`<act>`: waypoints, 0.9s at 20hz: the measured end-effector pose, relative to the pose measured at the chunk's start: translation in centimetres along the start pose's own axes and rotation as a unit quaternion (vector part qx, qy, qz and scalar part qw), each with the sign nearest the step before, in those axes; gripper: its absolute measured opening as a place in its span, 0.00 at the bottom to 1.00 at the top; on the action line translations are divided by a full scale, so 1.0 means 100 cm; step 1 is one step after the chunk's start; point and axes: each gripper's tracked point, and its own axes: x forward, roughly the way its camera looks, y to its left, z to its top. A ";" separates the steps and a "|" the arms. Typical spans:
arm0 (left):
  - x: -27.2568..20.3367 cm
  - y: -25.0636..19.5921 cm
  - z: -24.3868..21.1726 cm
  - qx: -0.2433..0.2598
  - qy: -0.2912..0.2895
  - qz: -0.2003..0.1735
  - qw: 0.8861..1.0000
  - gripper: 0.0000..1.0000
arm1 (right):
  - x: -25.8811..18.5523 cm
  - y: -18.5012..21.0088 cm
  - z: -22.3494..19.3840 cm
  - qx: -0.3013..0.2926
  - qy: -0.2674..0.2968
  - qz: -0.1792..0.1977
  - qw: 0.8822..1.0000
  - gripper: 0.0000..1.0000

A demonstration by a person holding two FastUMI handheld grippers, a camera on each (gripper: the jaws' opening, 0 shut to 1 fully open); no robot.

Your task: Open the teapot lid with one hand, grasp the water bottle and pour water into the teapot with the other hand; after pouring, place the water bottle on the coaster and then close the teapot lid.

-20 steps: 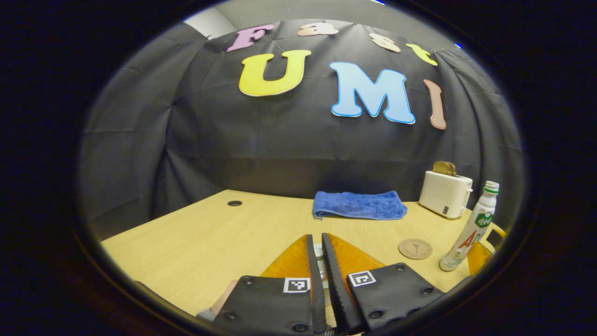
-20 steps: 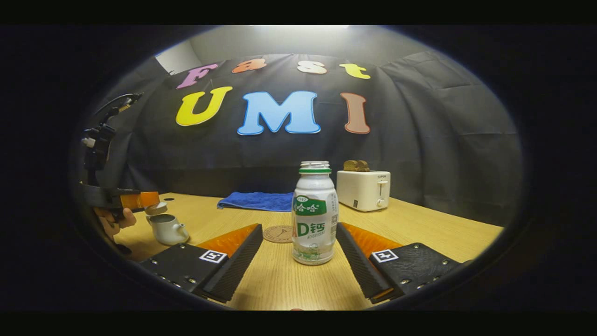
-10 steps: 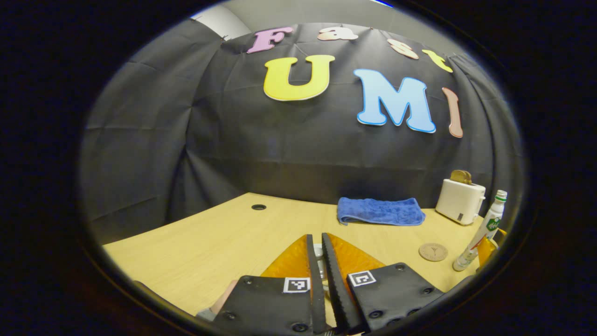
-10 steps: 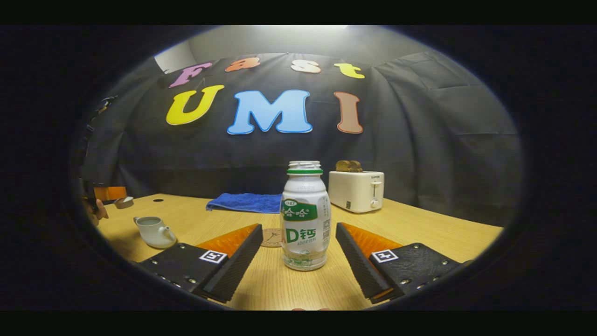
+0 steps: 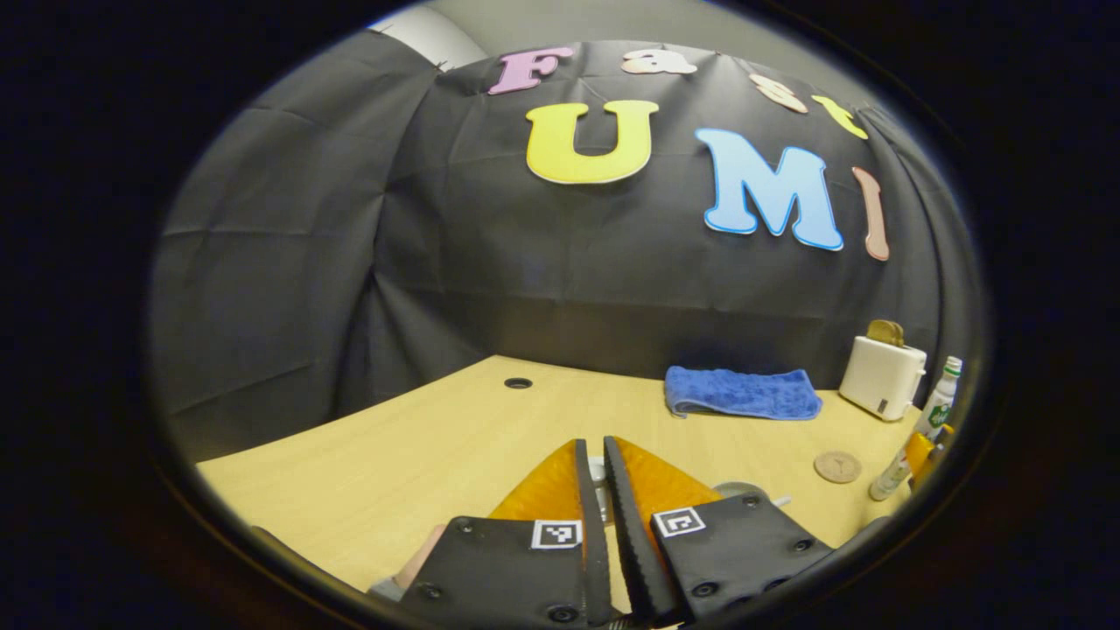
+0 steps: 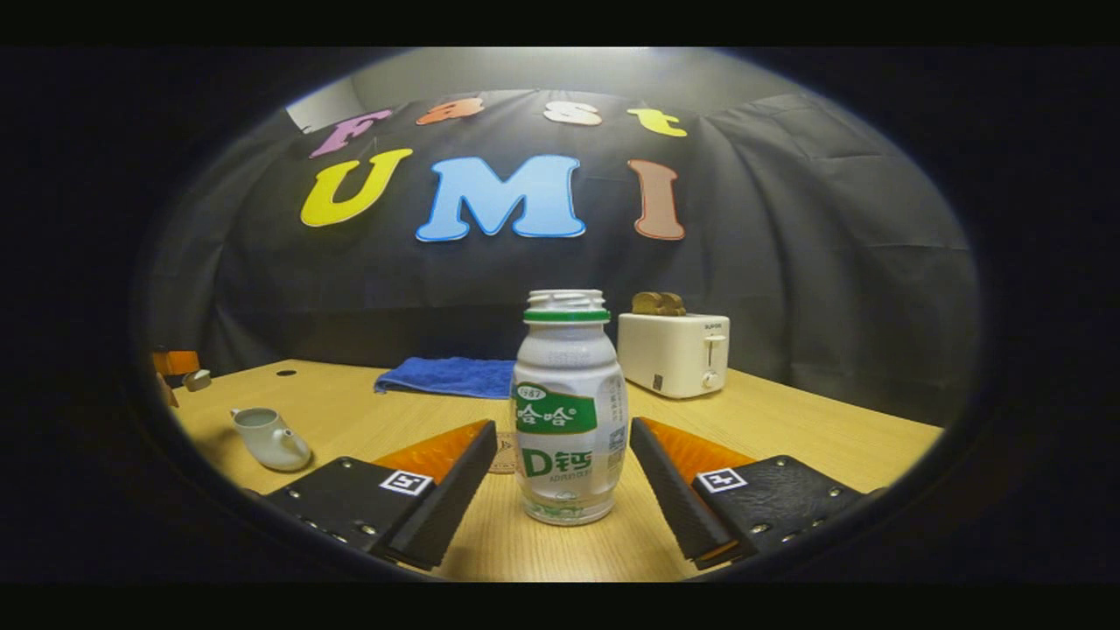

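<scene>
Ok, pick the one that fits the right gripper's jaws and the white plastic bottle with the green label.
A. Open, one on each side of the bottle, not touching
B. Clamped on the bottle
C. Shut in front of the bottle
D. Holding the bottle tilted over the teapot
A: in the right gripper view the right gripper has its jaws spread, with gaps on both sides of the white plastic bottle with the green label, which stands upright on the light wooden table.

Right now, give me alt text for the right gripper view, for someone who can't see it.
A capless water bottle stands on the wooden table between the open fingers of the right gripper, untouched. The lidless teapot sits far left; a blue towel and toaster lie behind.
</scene>
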 end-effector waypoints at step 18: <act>0.004 0.017 -0.011 -0.012 0.004 0.012 1.000 0.16 | -0.003 -0.007 0.002 -0.033 -0.004 0.002 0.999 0.71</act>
